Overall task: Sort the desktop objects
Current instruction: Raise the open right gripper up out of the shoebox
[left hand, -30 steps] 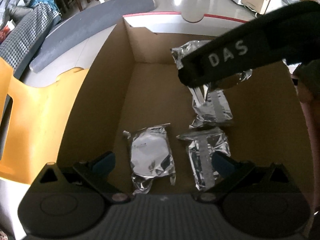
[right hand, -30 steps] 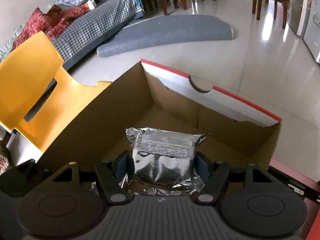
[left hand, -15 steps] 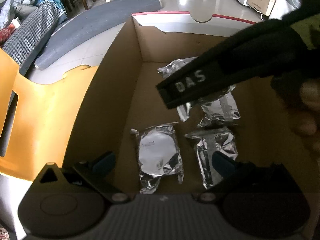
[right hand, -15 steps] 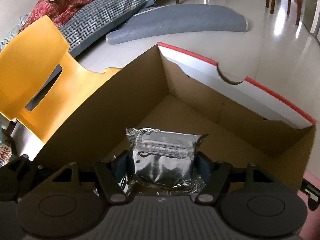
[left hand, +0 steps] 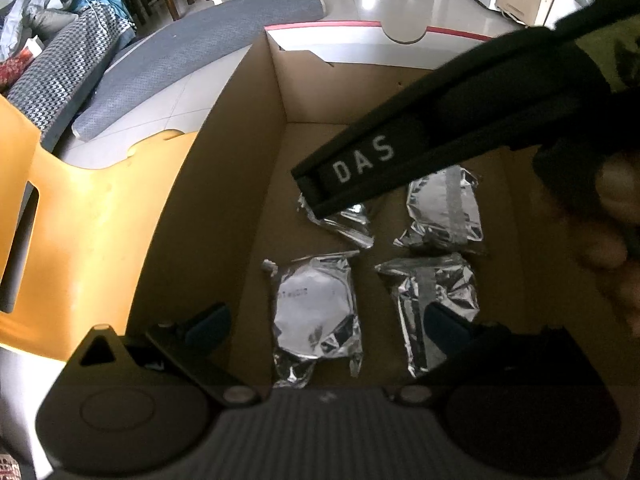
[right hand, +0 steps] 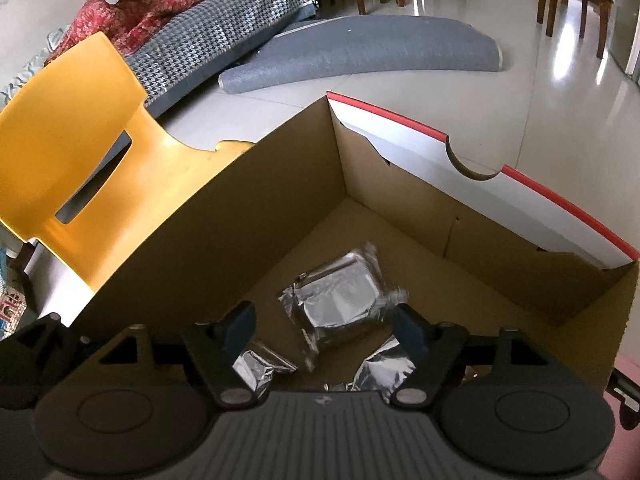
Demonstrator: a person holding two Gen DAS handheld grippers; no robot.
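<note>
Right hand-held gripper: jaws opening, nothing held.
Crinkled silver foil pouch: lying free in brown cardboard box.
Left hand-held gripper: wide, empty.

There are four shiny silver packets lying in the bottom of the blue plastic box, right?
Almost. The box is brown cardboard, not blue plastic. The left wrist view shows four silver packets on its floor: one nearest, one beside it, one farther back, and one partly hidden under the right hand-held gripper, whose jaws are opening.
</note>
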